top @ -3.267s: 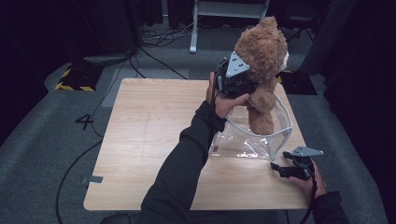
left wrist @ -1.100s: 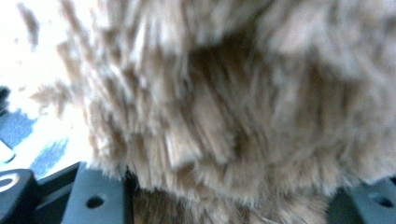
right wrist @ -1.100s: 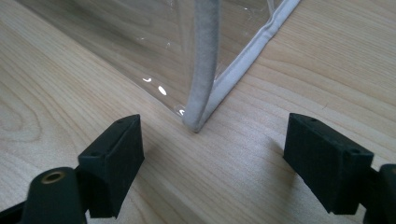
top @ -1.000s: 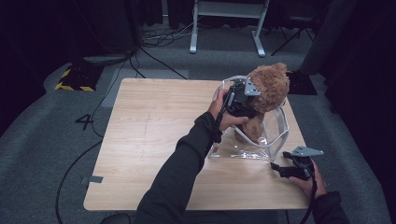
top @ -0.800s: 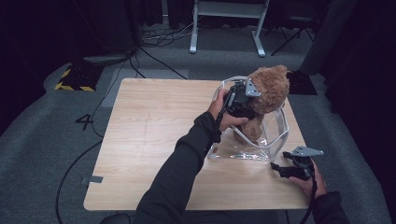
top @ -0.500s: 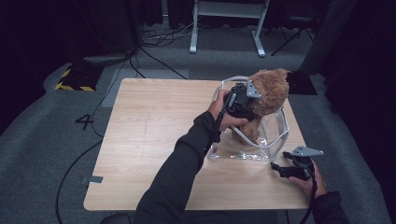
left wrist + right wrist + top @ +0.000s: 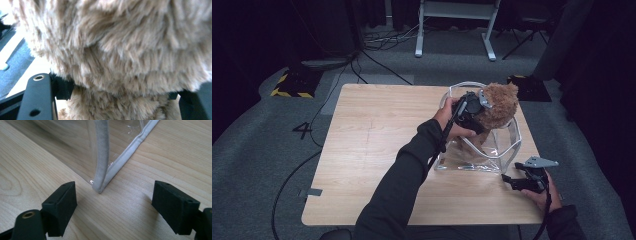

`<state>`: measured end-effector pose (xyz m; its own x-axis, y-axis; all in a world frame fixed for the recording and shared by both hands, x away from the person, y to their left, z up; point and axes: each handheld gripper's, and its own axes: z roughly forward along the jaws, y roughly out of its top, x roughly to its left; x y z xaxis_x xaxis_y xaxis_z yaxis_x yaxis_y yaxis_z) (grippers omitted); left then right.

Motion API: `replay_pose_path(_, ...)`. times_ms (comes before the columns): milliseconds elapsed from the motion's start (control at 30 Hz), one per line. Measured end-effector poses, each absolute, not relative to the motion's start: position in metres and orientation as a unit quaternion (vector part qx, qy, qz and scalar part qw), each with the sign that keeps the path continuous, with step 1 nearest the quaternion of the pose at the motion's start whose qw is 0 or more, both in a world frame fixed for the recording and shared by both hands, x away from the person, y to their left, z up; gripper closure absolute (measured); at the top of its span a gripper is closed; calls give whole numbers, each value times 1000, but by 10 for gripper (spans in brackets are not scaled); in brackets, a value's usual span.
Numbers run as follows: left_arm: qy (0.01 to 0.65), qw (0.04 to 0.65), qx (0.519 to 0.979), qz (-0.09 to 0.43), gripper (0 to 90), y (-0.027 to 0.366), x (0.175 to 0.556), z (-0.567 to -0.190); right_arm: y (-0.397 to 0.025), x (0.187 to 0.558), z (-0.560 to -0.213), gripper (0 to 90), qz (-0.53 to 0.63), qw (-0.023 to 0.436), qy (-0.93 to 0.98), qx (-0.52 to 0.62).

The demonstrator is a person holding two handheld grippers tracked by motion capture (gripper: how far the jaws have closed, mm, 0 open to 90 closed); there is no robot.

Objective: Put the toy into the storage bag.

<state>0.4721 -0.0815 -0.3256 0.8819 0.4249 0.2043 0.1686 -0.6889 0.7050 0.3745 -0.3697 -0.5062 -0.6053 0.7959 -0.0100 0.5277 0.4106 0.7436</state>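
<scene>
Left hand-held gripper is clamped on the teddy bear from the bear's left side, jaws around the neck or upper body. High view: bear stands upright, long axis vertical, lower half already down inside the clear bag, head above the rim. Bag stands open on the right half of the table. Right hand-held gripper rests low on the table just off the bag's near right corner, apart from it, holding nothing. Left one is the one carrying the bear; right one is nearer the bag's base.

Left gripper view: brown fur across the frame, pinched between the two black jaws at the bottom corners, so grip is firm.

Right gripper view: jaws spread wide, empty, pointing straight at the bag's grey-trimmed corner seam, which sits just ahead between them, not touched.

My read: the bear needs to go straight down into the bag, then be released.
</scene>
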Motion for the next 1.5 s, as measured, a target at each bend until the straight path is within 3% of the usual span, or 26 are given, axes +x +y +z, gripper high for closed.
replay_pose_path(600,157,340,912,168,288,-81,471,-327,-370,374,-506,198,363,185,819,404)
replay_pose_path(867,156,345,911,164,245,-78,468,-325,-370,375,-506,198,363,185,819,404)
replay_pose_path(1500,146,341,914,163,298,-77,466,-322,-370,375,-506,198,363,185,819,404)
